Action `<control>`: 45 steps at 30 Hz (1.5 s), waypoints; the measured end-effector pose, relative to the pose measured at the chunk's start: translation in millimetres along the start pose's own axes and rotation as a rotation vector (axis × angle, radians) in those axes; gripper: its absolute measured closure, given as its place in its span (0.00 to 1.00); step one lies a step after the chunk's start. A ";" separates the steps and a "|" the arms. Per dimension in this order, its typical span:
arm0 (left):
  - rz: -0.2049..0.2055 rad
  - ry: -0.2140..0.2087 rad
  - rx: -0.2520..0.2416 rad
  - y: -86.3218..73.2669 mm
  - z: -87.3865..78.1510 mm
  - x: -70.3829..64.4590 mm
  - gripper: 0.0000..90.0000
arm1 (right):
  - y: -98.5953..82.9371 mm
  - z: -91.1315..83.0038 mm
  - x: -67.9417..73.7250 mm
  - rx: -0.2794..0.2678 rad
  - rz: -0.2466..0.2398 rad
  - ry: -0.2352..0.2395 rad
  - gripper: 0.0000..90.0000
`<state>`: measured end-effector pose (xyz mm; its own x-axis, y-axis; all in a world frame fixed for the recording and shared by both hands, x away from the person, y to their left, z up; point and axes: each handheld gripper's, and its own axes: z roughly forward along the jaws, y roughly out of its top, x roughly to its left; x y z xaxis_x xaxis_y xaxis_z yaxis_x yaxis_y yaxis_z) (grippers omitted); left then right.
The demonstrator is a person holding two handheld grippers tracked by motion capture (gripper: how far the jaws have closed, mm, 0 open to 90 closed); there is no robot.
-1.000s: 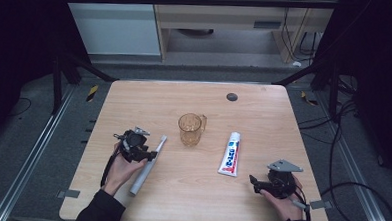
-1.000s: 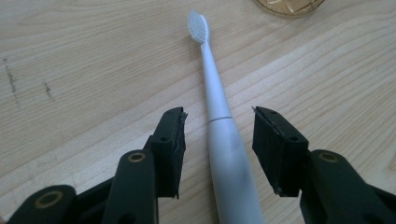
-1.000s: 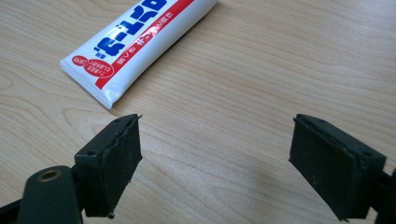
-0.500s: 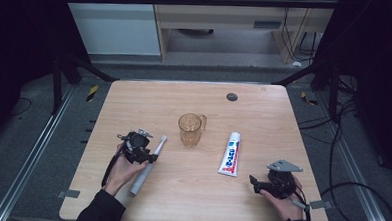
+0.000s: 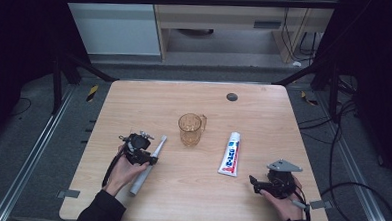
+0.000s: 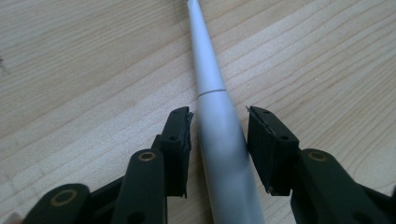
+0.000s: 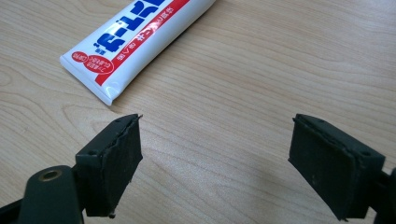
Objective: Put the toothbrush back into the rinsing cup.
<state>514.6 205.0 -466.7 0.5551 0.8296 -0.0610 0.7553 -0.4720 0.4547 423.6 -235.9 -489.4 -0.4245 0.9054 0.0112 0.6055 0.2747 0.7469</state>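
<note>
— Where is the electric toothbrush (image 6: 219, 135) found?
— It is laid flat on the worktop (image 5: 264, 113) at about 8 o'clock from the amber cup (image 5: 190, 129), head pointed at 1 o'clock. Its handle is straddled by the left tool (image 5: 138, 150), jaws parted, not yet clamped.
— And the right tool (image 5: 261, 184)?
— It is held wide apart, nothing gripped, the toothpaste tube (image 5: 229, 153) lying near at 10 o'clock.

Large dark blue Japanese characters are printed along the white toothpaste tube (image 7: 135, 35), beside a red stripe; small red ovals near its crimped end cannot be read.
</note>
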 end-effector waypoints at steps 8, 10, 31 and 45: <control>-0.005 -0.010 0.008 0.3 3.3 -1.2 0.71 | -0.1 0.3 0.0 0.005 -0.003 0.000 0.19; -0.008 -0.019 0.011 0.4 4.1 -1.6 0.72 | -0.1 0.7 0.1 0.005 -0.002 0.002 0.19; 0.008 -0.018 0.028 1.9 5.2 -2.5 0.75 | 0.2 1.3 0.2 0.012 -0.003 0.008 0.19; -0.001 -0.024 -0.116 1.2 -28.5 -2.5 0.75 | -0.1 1.0 -0.8 0.008 -0.001 0.009 0.20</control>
<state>504.2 210.8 -440.7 0.5639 0.8218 -0.0819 0.7109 -0.4325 0.5547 424.6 -236.4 -490.1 -0.4310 0.9022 0.0162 0.6101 0.2781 0.7419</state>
